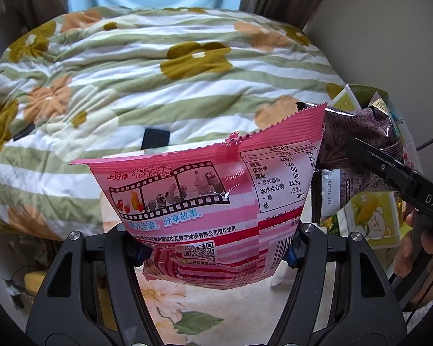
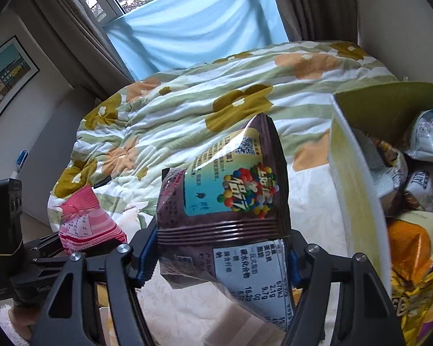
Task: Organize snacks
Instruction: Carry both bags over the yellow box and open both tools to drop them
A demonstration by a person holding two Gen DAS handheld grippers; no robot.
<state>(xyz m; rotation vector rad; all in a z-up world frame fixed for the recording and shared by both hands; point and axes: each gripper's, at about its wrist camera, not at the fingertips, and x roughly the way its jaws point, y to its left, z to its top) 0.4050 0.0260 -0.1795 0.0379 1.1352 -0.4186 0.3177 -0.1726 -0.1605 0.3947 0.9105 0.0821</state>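
My left gripper (image 1: 213,252) is shut on a pink marshmallow bag (image 1: 210,196) and holds it upright above the bed. The same bag shows in the right wrist view (image 2: 86,225), at the left. My right gripper (image 2: 219,256) is shut on a dark purple chocolate-bean bag (image 2: 225,201), held in the air just left of the box. That bag also shows in the left wrist view (image 1: 360,150), to the right of the pink one. The two bags are side by side and apart.
A green cardboard box (image 2: 358,173) stands on the bed at the right, holding several snack packets (image 2: 418,230). A flowered quilt (image 1: 158,72) is bunched up behind. A dark phone-like object (image 1: 155,139) lies on it. The wall is at the right.
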